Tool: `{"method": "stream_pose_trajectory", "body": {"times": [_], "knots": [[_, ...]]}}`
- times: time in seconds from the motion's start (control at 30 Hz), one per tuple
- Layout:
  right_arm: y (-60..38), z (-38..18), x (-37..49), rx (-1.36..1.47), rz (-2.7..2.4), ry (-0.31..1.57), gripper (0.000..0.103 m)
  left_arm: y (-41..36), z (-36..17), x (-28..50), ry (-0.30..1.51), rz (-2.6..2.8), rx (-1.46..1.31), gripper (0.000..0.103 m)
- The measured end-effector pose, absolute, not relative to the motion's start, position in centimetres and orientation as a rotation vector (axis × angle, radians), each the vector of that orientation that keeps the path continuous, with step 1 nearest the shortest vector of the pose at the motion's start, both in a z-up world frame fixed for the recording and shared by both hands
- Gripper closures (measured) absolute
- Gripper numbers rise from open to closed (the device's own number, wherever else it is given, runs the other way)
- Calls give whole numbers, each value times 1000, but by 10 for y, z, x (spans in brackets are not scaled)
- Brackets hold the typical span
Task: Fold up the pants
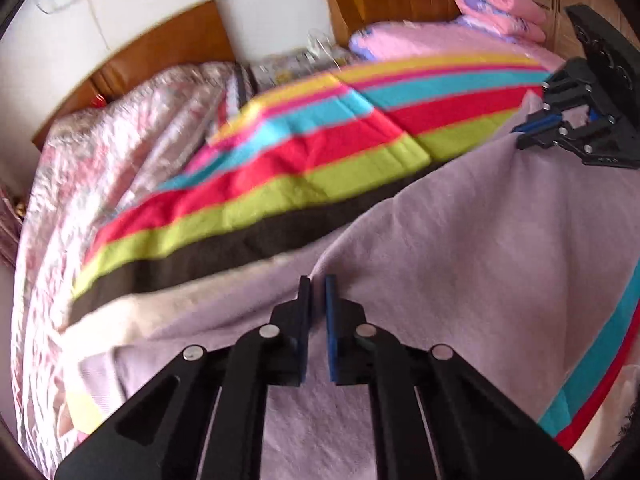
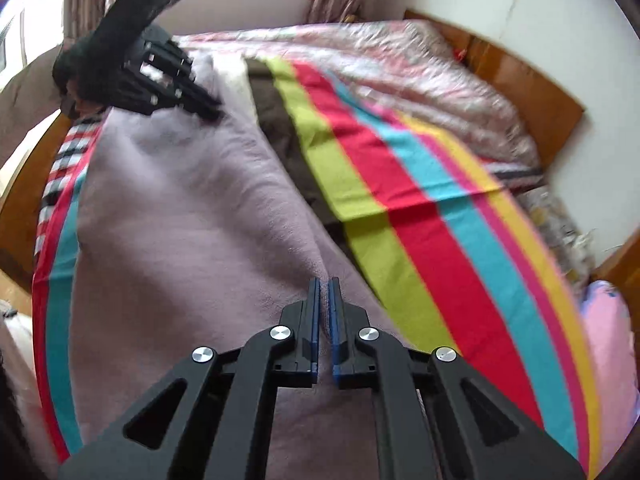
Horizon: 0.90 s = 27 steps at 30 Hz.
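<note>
Left wrist view: both claws, left gripper (image 1: 318, 292) and right gripper (image 2: 324, 294), look pinched on the soft, floppy, light lilac pants (image 1: 460, 240); grab edges.

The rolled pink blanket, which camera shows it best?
The left wrist view: the rolled pink blanket lies in full by the headboard. The right wrist view shows only a pink edge at its right border, perhaps the same bedding.

Each tool is built of matte black linkage arms with triangular cut-outs, joined by round silver pivot screws. The left tool (image 1: 318, 292) and the right tool (image 2: 324, 296) are each fitted with two flat black fingers lined with blue pads (image 2: 315, 320). A black curved handle (image 2: 132, 8) is seen behind the left tool.
</note>
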State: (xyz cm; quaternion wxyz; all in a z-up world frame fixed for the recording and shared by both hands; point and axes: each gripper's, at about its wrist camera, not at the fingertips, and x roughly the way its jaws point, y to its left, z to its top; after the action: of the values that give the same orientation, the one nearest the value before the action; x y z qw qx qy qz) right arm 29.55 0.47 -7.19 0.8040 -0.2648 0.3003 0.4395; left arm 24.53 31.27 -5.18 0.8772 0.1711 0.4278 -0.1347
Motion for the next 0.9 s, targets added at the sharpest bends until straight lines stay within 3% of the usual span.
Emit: {"method": "stream_pose_trajectory", "body": {"times": [0.07, 0.2, 0.3, 0.33, 0.37, 0.43, 0.63, 0.9], "knots": [[3, -61, 299, -535, 900, 609, 97, 316, -40, 247, 848, -257, 331, 96], [16, -87, 327, -547, 837, 735, 94, 314, -56, 268, 876, -141, 383, 91], [13, -104, 342, -475, 812, 804, 75, 323, -77, 276, 938, -81, 369, 84], [5, -102, 346, -411, 816, 837, 64, 329, -72, 269, 920, -84, 328, 75], [-3, -99, 347, -360, 820, 853, 53, 337, -65, 262, 901, -74, 283, 54], [-21, -89, 342, -301, 817, 816, 46, 356, -52, 246, 845, 1, 215, 23], [-70, -118, 339, -145, 782, 953, 45, 436, -52, 209, 828, 195, -83, 22], [-66, -90, 319, -64, 753, 833, 46, 500, -45, 190, 746, 187, -424, 26]]}}
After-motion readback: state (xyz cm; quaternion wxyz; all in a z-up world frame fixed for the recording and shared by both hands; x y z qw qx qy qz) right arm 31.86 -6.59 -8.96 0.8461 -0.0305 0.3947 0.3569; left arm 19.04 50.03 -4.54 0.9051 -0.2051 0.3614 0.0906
